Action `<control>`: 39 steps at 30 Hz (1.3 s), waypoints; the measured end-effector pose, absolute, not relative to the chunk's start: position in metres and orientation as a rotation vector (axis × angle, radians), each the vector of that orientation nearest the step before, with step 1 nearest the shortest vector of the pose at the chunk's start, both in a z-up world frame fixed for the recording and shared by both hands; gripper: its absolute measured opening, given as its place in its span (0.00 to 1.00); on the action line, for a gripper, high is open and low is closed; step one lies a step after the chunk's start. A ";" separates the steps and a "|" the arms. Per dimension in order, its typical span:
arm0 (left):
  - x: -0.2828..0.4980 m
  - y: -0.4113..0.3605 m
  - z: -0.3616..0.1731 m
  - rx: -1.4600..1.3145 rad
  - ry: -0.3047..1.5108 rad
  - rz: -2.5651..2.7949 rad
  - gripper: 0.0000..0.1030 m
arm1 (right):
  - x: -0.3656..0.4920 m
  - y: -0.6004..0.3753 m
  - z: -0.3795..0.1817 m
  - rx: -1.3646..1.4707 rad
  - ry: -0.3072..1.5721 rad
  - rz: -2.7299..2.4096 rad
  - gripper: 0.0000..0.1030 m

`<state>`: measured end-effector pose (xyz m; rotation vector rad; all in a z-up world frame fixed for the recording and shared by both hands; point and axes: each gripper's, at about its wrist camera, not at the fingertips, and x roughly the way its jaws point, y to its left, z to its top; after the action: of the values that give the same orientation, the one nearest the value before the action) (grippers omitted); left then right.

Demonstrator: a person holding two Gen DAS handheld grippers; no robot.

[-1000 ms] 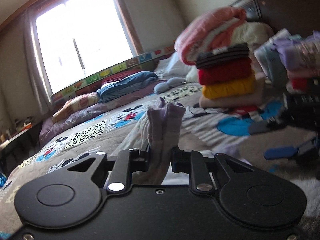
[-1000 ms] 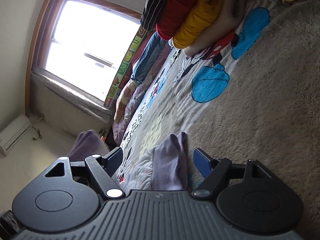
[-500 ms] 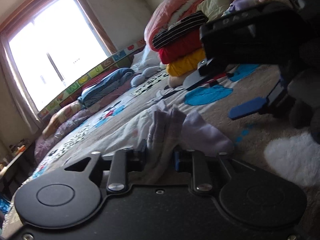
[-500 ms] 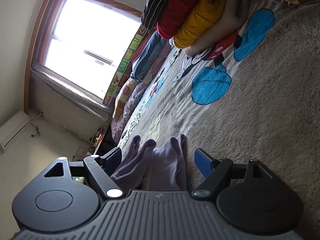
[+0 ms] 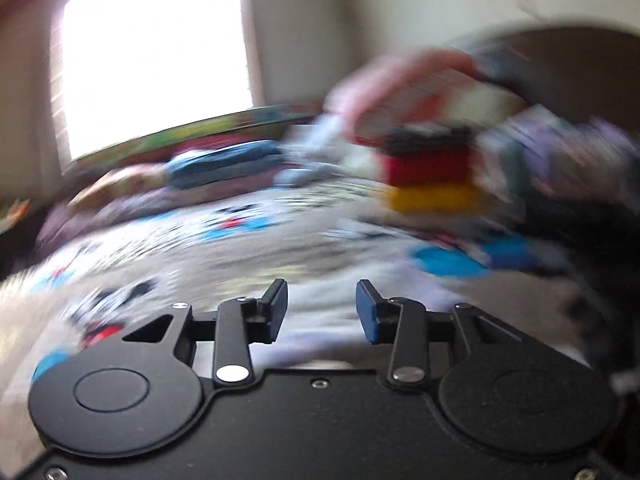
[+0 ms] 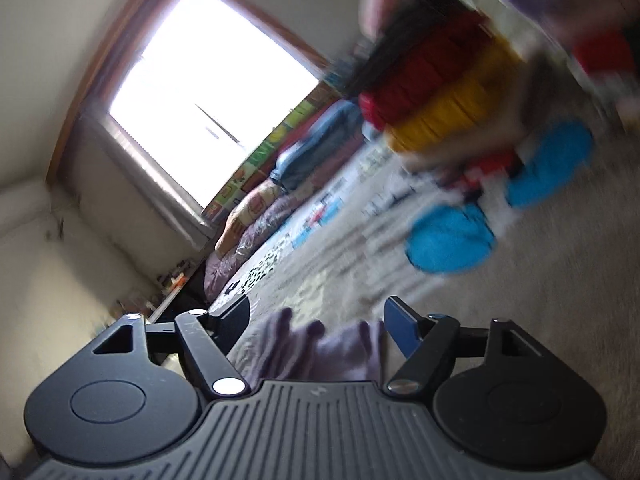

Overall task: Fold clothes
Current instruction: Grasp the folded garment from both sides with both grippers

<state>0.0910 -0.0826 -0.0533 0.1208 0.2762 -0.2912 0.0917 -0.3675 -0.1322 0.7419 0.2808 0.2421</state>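
Observation:
Both views are motion-blurred. My left gripper is open with nothing between its fingers; pale cloth shows blurred just below it on the bed. My right gripper is open, and a lavender garment lies bunched between its fingers on the blanket, not pinched. A stack of folded clothes, striped, red and yellow, stands at the head of the bed; it also shows in the right wrist view.
The bed is covered by a cartoon-print blanket. Folded quilts lie along the window side. A bright window is behind. More piled clothes sit at the right by the dark headboard.
My left gripper has opened and let go of the lavender garment, then swung away. The right gripper stays open and has shifted, with the garment now spread between its fingers.

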 end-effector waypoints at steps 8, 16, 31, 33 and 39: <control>0.123 -0.056 -0.071 -0.048 0.353 -0.258 0.33 | 0.096 -0.295 -0.100 0.340 0.210 0.415 0.55; 0.137 -0.099 -0.128 0.174 0.395 -0.272 0.32 | 0.130 -0.268 -0.125 0.207 0.409 0.363 0.48; 0.135 -0.056 -0.092 0.001 0.395 -0.312 0.34 | 0.114 -0.249 -0.120 0.053 0.393 0.292 0.51; 0.140 -0.052 -0.082 0.000 0.373 -0.312 0.34 | 0.107 -0.246 -0.113 0.023 0.342 0.290 0.52; 0.175 -0.071 -0.093 0.022 0.418 -0.378 0.34 | 0.110 -0.239 -0.108 -0.061 0.265 0.300 0.52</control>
<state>0.1748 -0.0705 -0.0930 0.0224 0.4176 -0.3783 0.1096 -0.2386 -0.1075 -0.0609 0.2646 0.3000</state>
